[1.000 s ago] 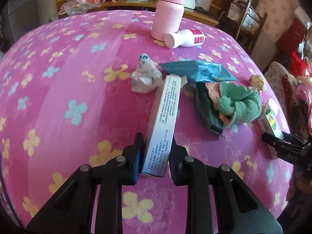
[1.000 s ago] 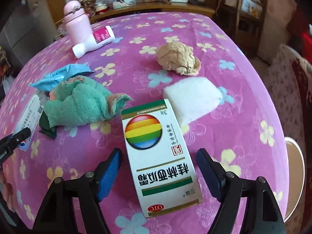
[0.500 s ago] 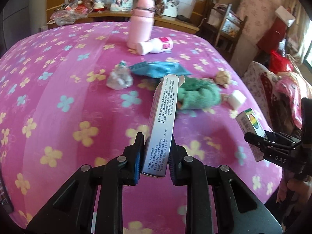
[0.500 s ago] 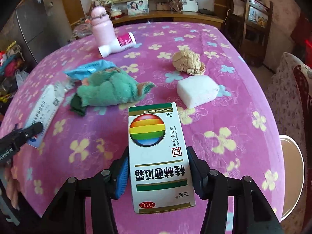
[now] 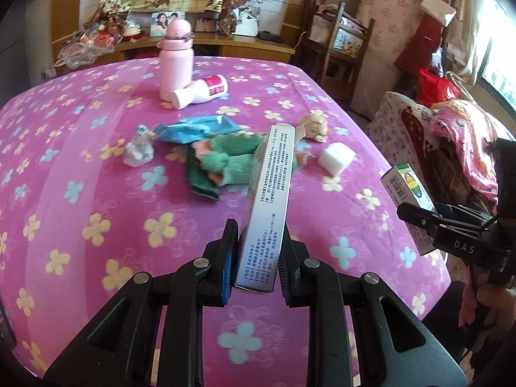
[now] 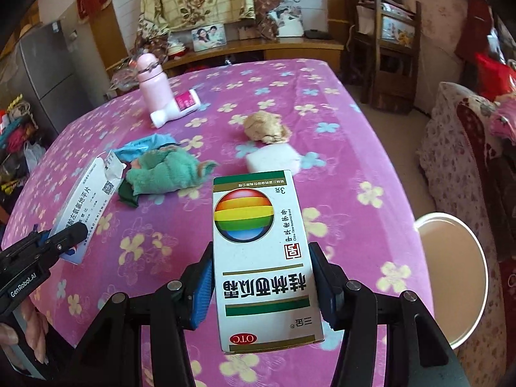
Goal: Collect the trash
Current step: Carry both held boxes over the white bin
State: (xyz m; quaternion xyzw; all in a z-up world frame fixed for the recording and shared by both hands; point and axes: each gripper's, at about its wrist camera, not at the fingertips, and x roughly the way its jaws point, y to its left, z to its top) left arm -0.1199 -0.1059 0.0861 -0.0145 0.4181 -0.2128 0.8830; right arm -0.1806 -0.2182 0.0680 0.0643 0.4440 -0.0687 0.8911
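My left gripper [image 5: 256, 258] is shut on a long white medicine box [image 5: 269, 203], held above the pink flowered table [image 5: 96, 193]. It also shows in the right wrist view [image 6: 85, 209]. My right gripper [image 6: 261, 283] is shut on a white and green box with a rainbow ball [image 6: 261, 251], lifted off the table; it also shows in the left wrist view [image 5: 409, 193]. On the table lie a blue wrapper [image 5: 200, 127], a crumpled grey wrapper [image 5: 138, 151], a crumpled brown paper [image 6: 266, 127] and a white sponge block [image 6: 274, 158].
A green cloth [image 5: 225, 164] lies mid-table. A pink bottle [image 5: 176, 61] stands at the back with a white bottle [image 5: 201, 92] lying beside it. A white bin [image 6: 451, 277] stands on the floor right of the table. A covered chair [image 6: 467, 148] is further right.
Both grippers have pulled back and up from the table with their boxes. The right gripper closed on the rainbow box and lifted it off the cloth.
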